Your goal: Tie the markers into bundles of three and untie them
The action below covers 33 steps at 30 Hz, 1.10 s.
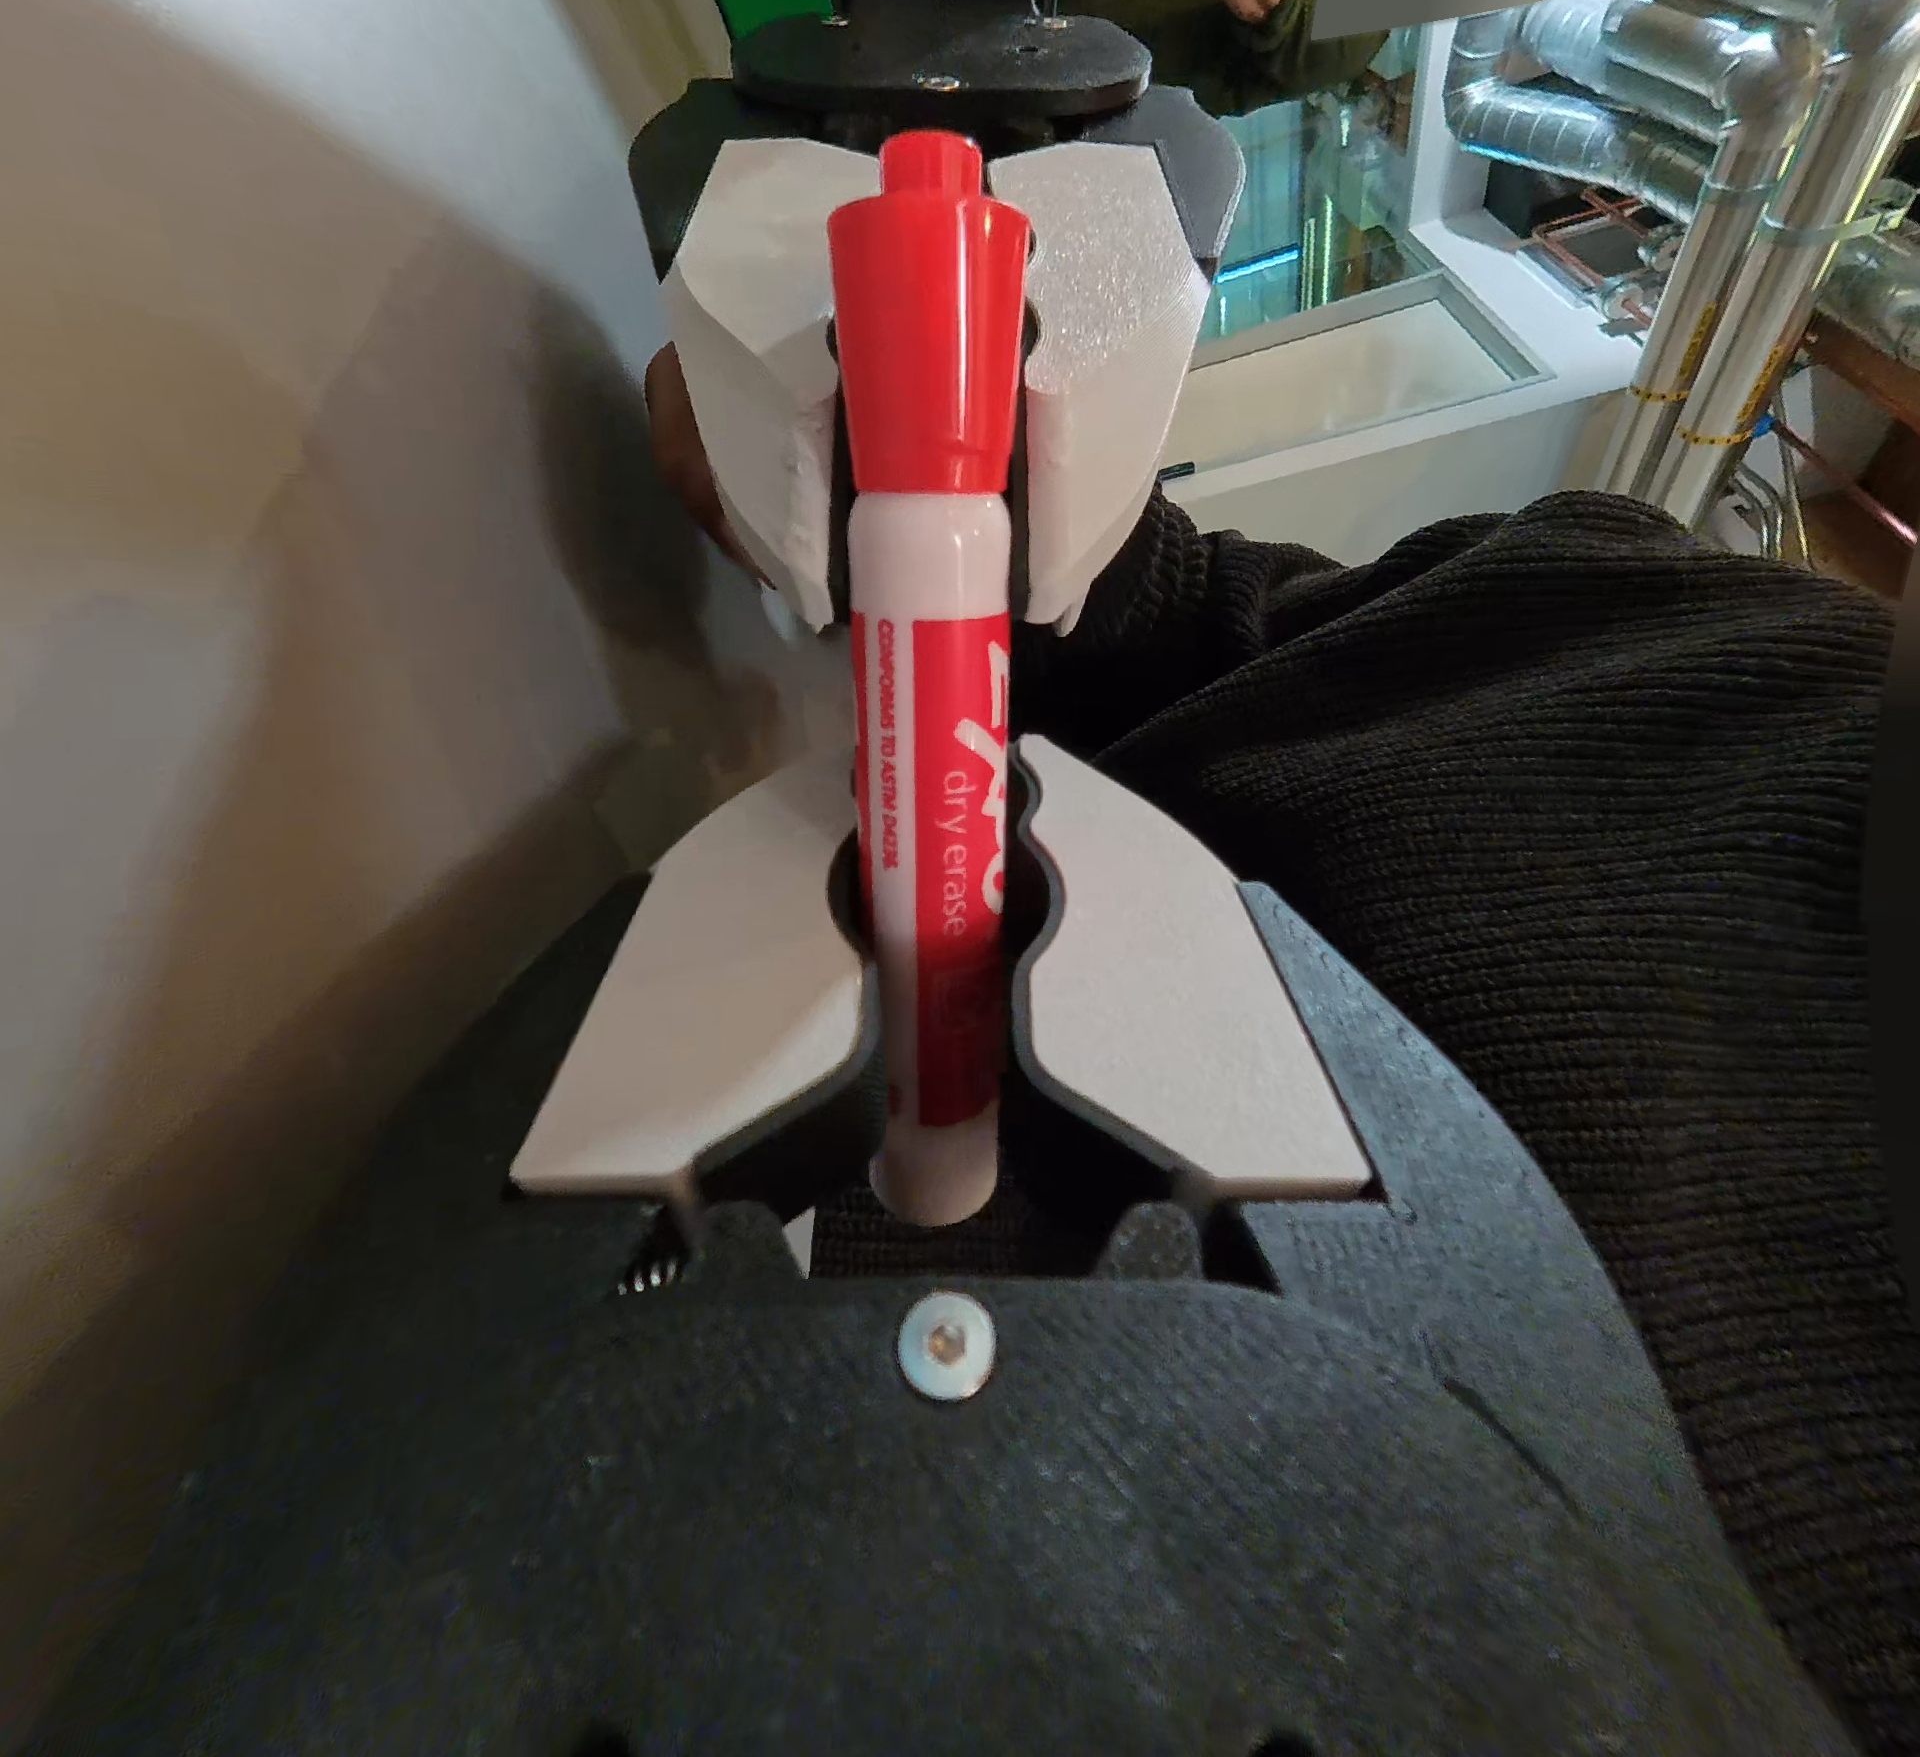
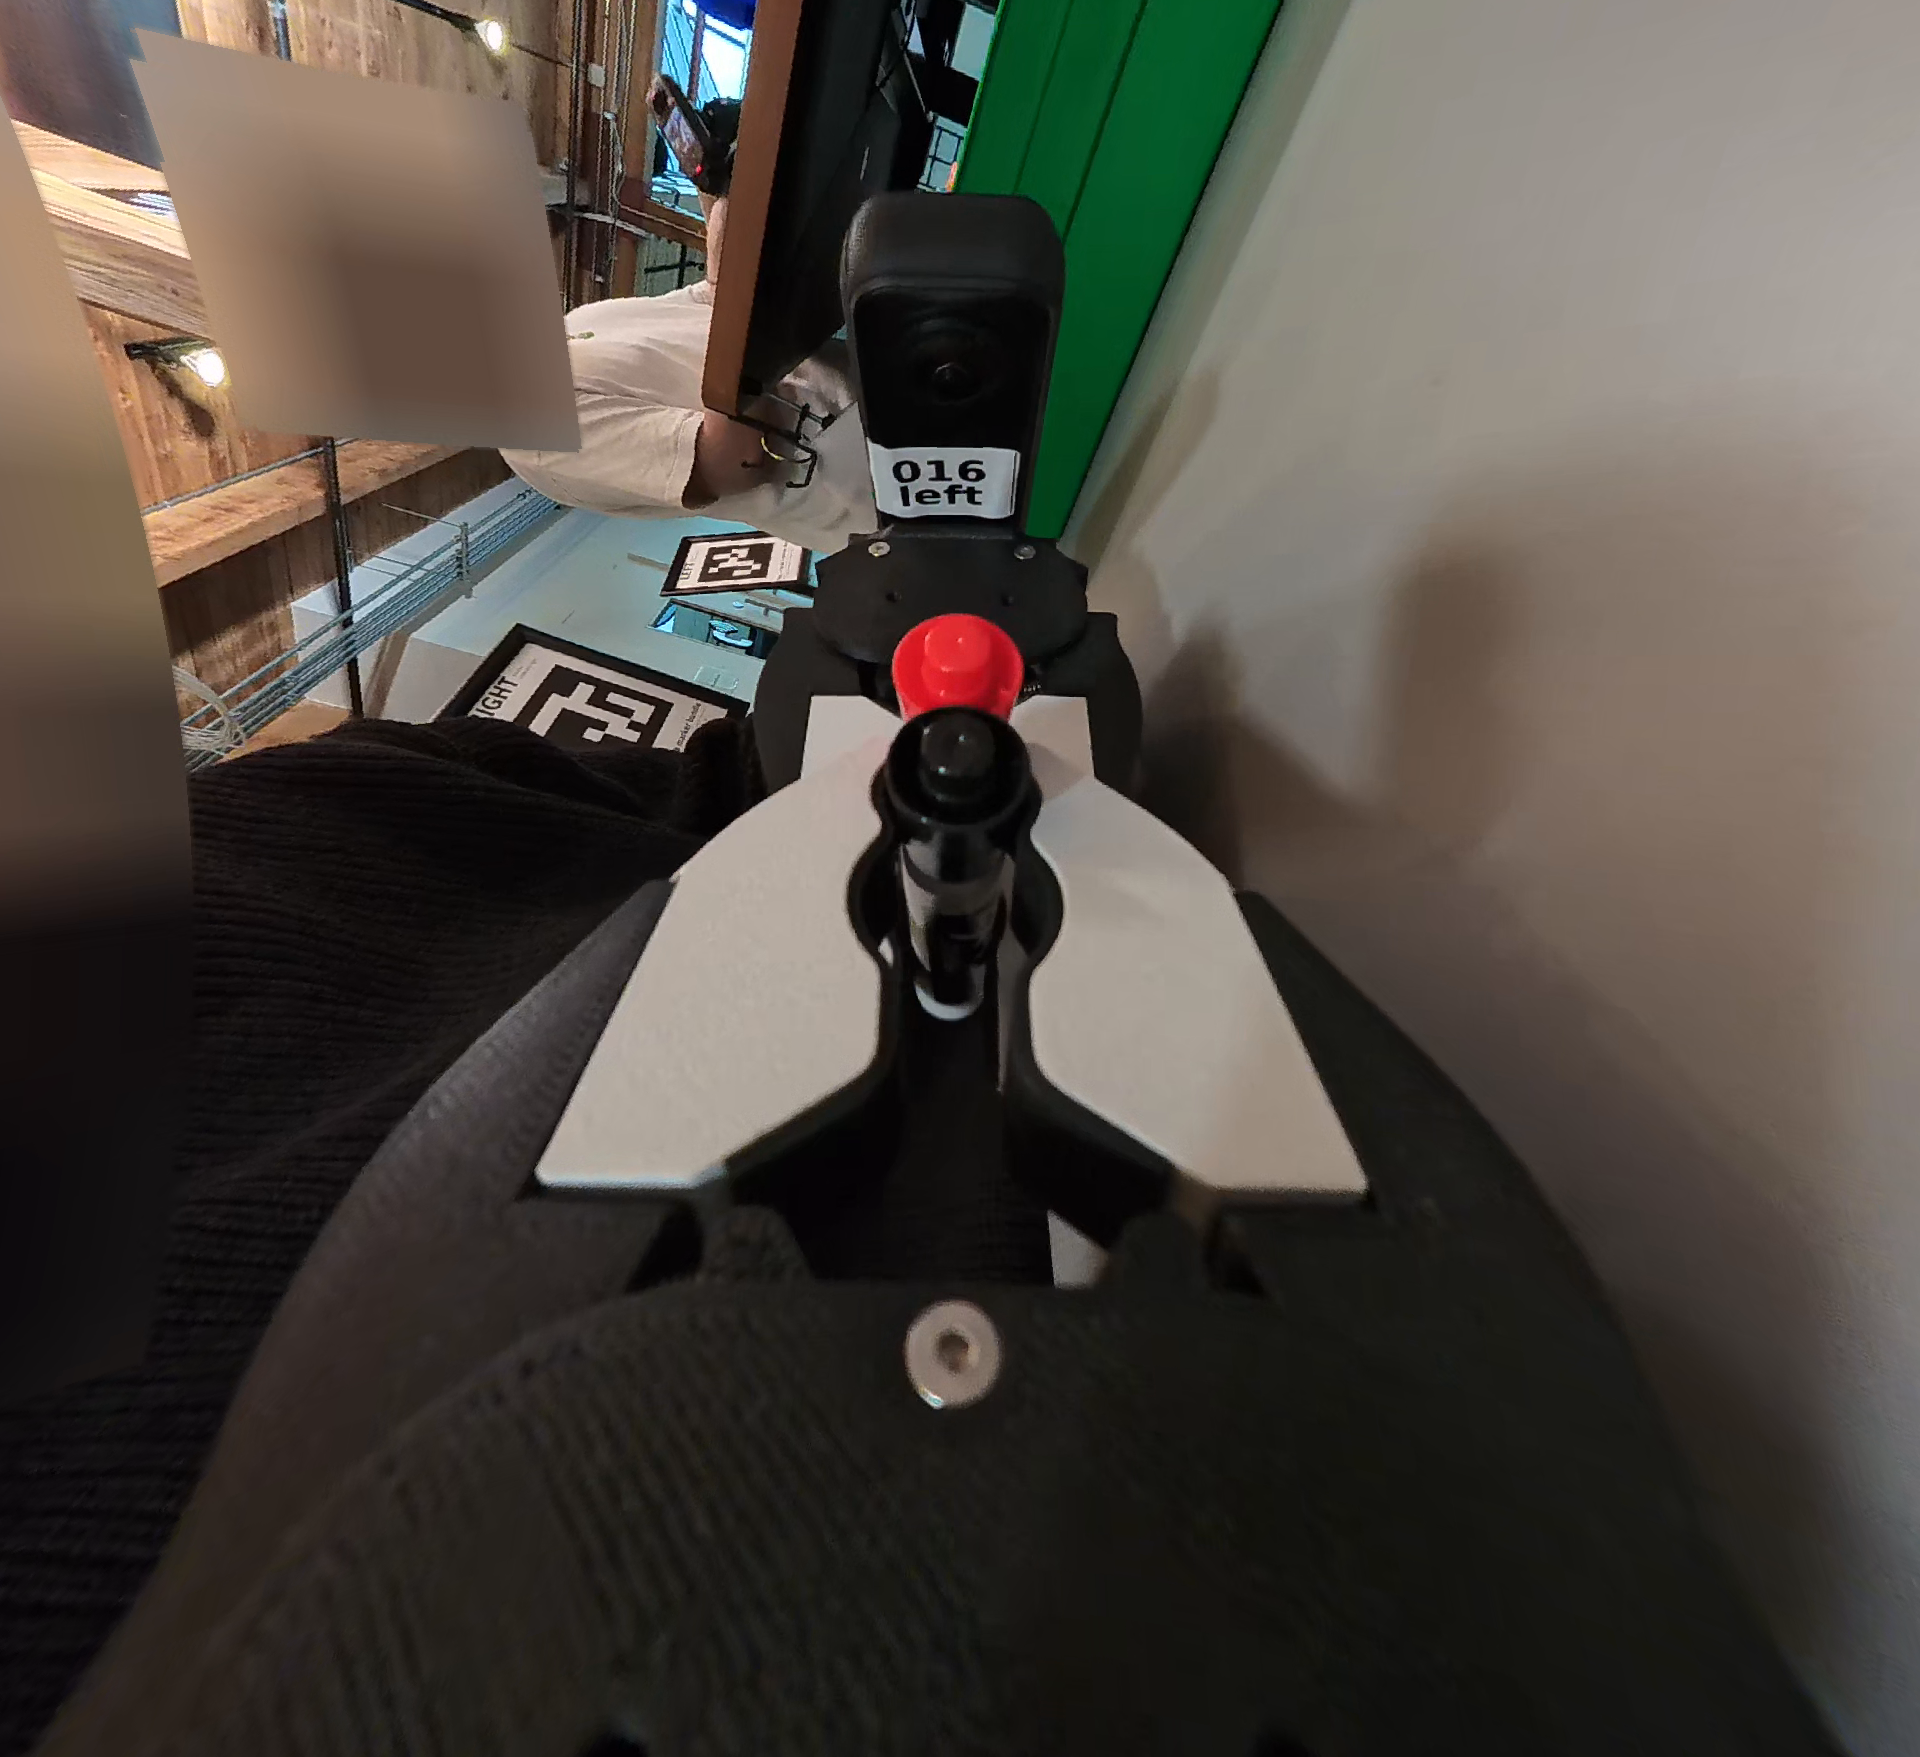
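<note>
In the left wrist view, my left gripper [image 1: 940, 772] is shut on the white barrel of a red-capped marker [image 1: 925, 377] that points straight ahead. My right gripper [image 1: 940, 611] faces it head-on, its white fingers on either side of the red cap. In the right wrist view, my right gripper [image 2: 956, 793] is shut on a black marker [image 2: 951, 876] seen end-on. The red marker's cap [image 2: 956, 668] shows just beyond it, held by the left gripper [image 2: 951, 725]. The two markers lie side by side and overlap. The black marker is hidden in the left wrist view.
A white surface [image 2: 1558, 460] with shadows lies close beside both grippers. A black knit sleeve [image 1: 1507, 876] fills the other side. Green panels [image 2: 1122, 149], framed black-and-white tag boards [image 2: 603, 699], metal ducts [image 1: 1714, 97] and people stand farther off. My right fingertips sit around 6 cm from my left ones.
</note>
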Each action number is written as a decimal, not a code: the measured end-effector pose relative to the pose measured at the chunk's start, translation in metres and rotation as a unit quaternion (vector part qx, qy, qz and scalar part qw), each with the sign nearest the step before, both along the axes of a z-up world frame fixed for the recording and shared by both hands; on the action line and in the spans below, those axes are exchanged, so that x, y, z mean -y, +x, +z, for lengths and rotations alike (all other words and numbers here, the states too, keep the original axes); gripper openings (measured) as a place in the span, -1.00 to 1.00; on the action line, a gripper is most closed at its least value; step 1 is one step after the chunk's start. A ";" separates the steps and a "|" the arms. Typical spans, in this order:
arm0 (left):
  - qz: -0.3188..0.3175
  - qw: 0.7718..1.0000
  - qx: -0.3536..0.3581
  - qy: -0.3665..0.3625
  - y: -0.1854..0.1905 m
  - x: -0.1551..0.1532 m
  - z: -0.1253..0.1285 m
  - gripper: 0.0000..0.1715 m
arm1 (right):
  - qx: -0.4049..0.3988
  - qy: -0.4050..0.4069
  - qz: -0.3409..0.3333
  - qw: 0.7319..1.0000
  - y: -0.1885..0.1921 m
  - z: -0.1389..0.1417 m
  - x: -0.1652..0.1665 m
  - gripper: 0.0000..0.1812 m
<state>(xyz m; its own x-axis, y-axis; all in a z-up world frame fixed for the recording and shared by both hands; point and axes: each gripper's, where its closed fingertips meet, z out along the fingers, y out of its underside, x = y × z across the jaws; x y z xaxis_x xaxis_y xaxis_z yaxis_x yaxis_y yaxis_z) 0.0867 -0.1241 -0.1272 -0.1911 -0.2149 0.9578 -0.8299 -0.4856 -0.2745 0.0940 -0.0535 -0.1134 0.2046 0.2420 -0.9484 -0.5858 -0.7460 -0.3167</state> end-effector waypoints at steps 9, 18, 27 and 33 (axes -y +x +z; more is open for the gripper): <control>0.011 0.999 0.006 0.031 -0.001 -0.011 0.000 -0.47 | -0.002 0.001 -0.009 1.000 0.008 0.002 0.000 -0.81; 0.027 0.998 0.021 0.050 -0.007 -0.037 0.005 -0.44 | 0.003 0.004 -0.003 1.000 0.017 0.003 0.005 -0.80; -0.063 0.994 0.070 -0.061 -0.023 0.001 0.036 -0.32 | -0.066 0.059 0.055 0.995 0.002 0.032 0.017 -0.80; -0.122 0.975 0.131 -0.134 -0.038 0.026 0.067 -0.23 | -0.110 0.107 0.091 0.984 -0.013 0.052 0.021 -0.81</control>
<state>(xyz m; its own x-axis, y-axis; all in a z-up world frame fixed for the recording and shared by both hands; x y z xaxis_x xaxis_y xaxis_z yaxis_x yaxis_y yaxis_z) 0.0490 -0.1500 -0.0604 -0.4508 0.1180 0.8848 -0.8482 -0.3653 -0.3835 0.0809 -0.0748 -0.0612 -0.0649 0.4552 -0.8880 -0.5203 -0.7748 -0.3592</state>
